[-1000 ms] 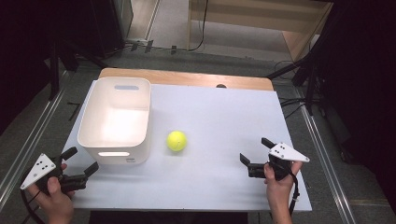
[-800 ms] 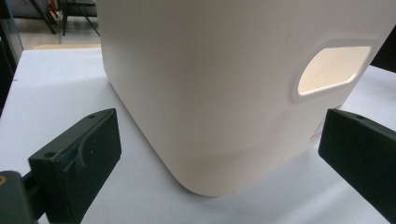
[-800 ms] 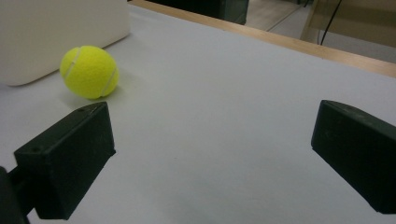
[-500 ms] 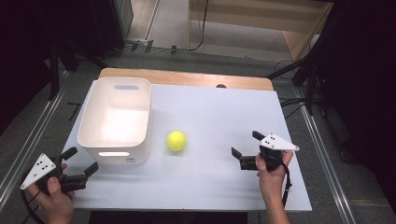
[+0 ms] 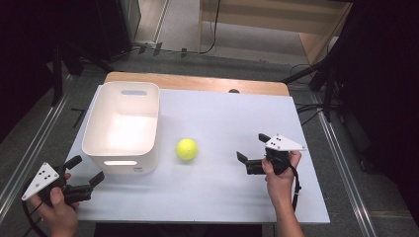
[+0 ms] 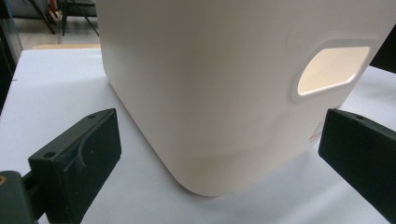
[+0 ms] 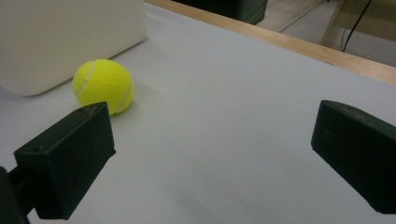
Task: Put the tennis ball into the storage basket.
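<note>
High view: white table (image 5: 207,197). White plastic bin (image 5: 123,127) at its left, empty, upright, handle slot facing the person. Tennis ball (image 5: 187,149) just beside the bin's right wall, apart from it, yellow-green felt with a pale seam. Right gripper (image 5: 248,157) near the ball, jaws wide apart, nothing held, aimed at it. Left gripper (image 5: 85,172) low by the bin's near corner, jaws apart, idle. Likely step: approach to the ball. Next move calls for jaws straddling it, then closing.
</note>
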`<action>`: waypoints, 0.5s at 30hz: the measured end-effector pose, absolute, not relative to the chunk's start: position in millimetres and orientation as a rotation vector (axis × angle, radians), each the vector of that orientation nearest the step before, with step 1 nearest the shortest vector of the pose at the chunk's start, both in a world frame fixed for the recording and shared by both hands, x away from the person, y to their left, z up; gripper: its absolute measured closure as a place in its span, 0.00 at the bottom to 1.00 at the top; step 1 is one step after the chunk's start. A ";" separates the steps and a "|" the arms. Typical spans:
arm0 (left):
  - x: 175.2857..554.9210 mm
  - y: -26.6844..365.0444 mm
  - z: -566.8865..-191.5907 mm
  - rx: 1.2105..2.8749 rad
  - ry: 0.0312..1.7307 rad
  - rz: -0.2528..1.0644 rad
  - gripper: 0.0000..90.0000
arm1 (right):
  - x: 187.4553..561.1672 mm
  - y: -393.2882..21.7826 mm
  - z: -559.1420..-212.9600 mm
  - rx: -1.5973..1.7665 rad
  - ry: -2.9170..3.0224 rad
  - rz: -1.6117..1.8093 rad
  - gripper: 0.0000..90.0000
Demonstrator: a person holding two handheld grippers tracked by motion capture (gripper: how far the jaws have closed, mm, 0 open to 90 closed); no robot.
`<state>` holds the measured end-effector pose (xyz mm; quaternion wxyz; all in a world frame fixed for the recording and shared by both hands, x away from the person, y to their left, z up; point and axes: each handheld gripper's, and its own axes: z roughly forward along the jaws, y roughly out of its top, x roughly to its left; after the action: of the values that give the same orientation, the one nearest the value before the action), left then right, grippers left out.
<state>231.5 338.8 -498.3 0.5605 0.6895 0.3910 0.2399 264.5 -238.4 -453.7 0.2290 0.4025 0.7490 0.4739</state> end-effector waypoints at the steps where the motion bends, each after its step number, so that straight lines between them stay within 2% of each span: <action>1: 231.5 338.8 -498.3 1.623 0.922 0.565 0.00 | 265.7 -236.2 -453.3 1.109 2.068 1.308 0.00; 15: 231.4 339.7 -498.3 1.618 0.921 0.555 0.00 | 285.6 -206.0 -449.2 1.051 2.139 1.323 0.00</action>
<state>231.4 339.7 -498.3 0.5641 0.6877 0.3914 0.2358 285.6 -206.0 -449.2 0.2064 0.3772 0.7679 0.4749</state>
